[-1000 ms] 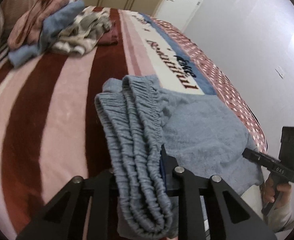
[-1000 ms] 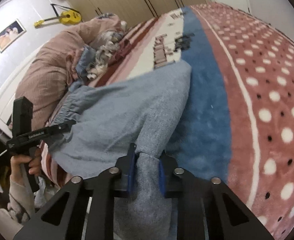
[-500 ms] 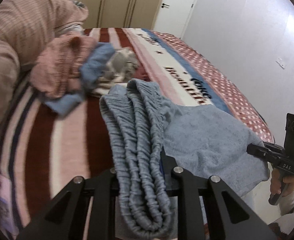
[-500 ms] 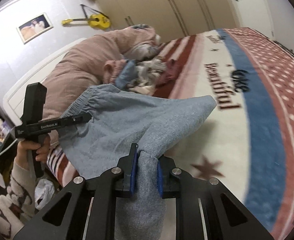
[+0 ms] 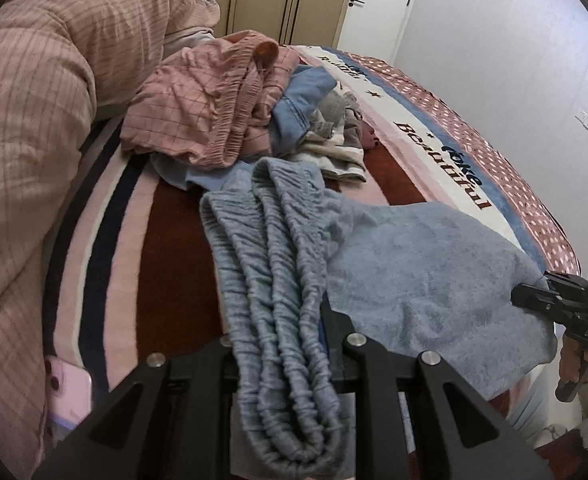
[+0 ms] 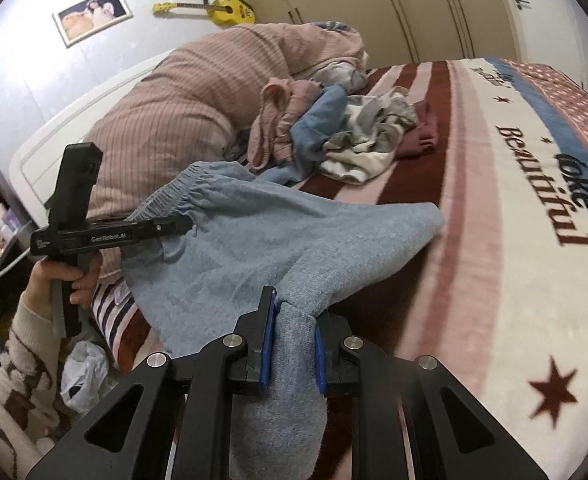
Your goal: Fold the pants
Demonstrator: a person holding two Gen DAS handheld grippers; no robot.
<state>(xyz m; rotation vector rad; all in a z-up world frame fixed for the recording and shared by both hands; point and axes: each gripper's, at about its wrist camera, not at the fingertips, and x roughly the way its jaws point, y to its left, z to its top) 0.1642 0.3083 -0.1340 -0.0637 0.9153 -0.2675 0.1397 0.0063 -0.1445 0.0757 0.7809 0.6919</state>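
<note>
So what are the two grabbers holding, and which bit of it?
Both hold the blue pants. The left hand-held gripper pinches the stretchy waistband; the right hand-held gripper pinches the leg end.

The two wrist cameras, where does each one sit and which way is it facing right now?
Left wrist: on the left gripper, looking along the blue pants waistband up the bed; right gripper and hand at right.
Right wrist: on the right gripper, clamping the pants; left gripper and hand at left.
Shared: pants, clothes pile, blanket.

Bed: striped, lettered blanket | on it: rumpled clothes pile, quilt, blue pants partly resting
</note>
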